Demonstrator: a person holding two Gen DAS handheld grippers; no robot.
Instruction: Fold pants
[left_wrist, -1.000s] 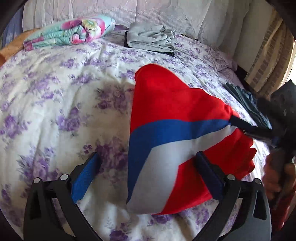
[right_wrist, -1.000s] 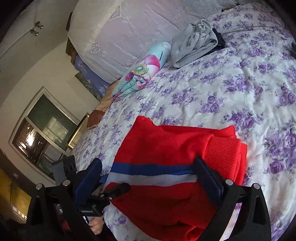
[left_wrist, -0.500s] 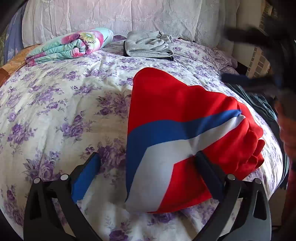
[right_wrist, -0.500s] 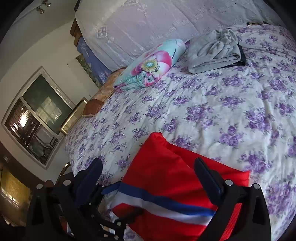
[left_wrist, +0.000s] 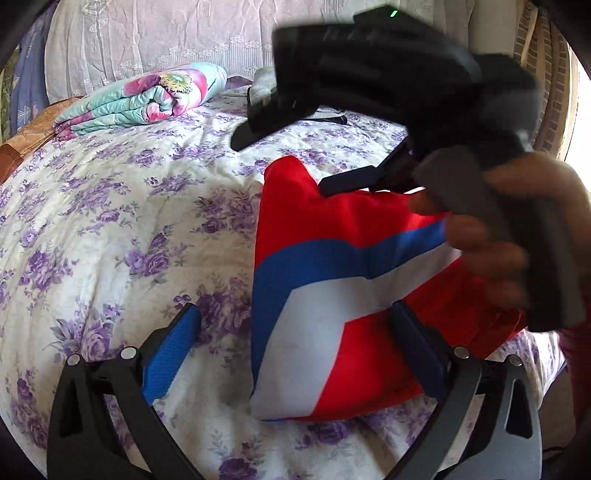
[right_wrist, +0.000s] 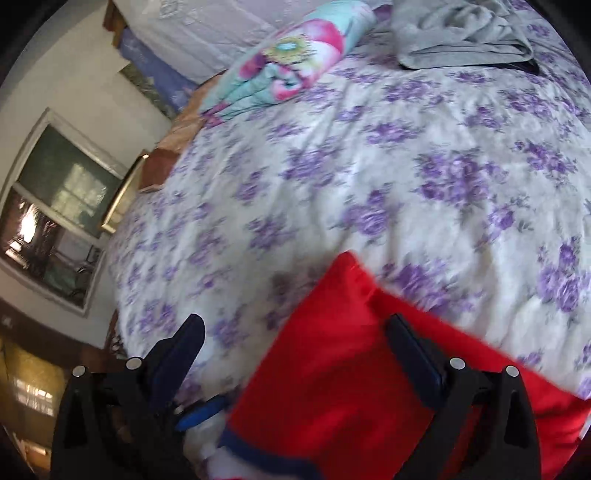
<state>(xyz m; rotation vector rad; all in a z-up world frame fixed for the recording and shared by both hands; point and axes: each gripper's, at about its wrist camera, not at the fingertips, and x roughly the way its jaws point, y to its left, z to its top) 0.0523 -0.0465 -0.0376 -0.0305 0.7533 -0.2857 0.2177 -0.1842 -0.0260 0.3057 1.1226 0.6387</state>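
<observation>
The folded red pants (left_wrist: 332, 266), with their blue and white stripes, lie on the floral bedspread (left_wrist: 110, 229). The left gripper (left_wrist: 295, 350) hovers wide apart over their near edge, gripping nothing. The right gripper (right_wrist: 295, 354), fingers also spread wide, hangs above the pants. A grey folded garment (right_wrist: 461, 33) sits well beyond the pants.

We count one pair of red pants (left_wrist: 314, 218) with a blue and a white stripe, folded on one bed (left_wrist: 110, 221). Two tongs: left tongs (left_wrist: 295, 343), right tongs (right_wrist: 291, 354). One hand (left_wrist: 491, 236) visible, on the right tool's handle. One rolled floral blanket (left_wrist: 147, 99). One grey folded garment (right_wrist: 458, 33), with something dark under it, count unclear. One window (right_wrist: 55, 214).
</observation>
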